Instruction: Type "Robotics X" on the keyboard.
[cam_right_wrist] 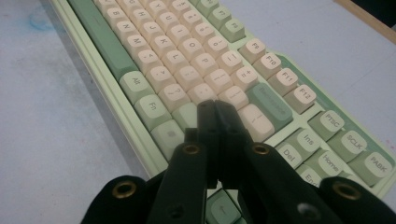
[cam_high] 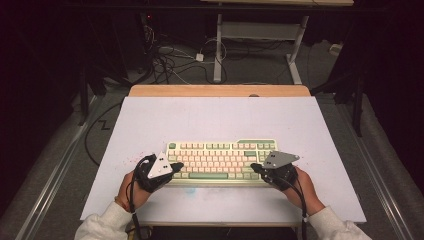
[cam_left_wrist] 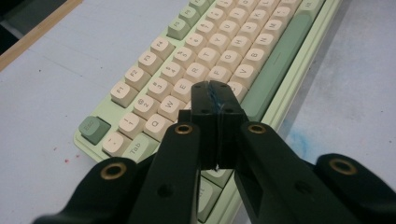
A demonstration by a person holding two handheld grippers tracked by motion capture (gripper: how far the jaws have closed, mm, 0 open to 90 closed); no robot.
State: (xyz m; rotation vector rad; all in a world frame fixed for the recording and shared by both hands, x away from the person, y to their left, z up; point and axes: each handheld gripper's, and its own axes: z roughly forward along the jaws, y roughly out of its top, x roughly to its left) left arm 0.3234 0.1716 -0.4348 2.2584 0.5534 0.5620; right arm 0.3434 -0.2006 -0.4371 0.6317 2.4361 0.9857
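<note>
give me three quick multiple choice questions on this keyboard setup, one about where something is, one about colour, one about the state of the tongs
1. Where do the left tongs sit?
A. over the left end of the keyboard
B. on the far wooden edge of the table
C. off the table, by the floor cables

2. What colour is the long space bar on the keyboard?
A. red
B. green
C. black

3. How do the jaws of the right tongs stand?
A. wide open
B. shut on a loose keycap
C. shut with nothing between them

Answers:
1 A, the high view shows them at the keyboard's left end, and the left gripper view has them above the keys near Q and W.
2 B, the bar is green beside cream letter keys.
3 C, the right gripper view shows the two black jaws pressed together, with nothing between them.
</note>
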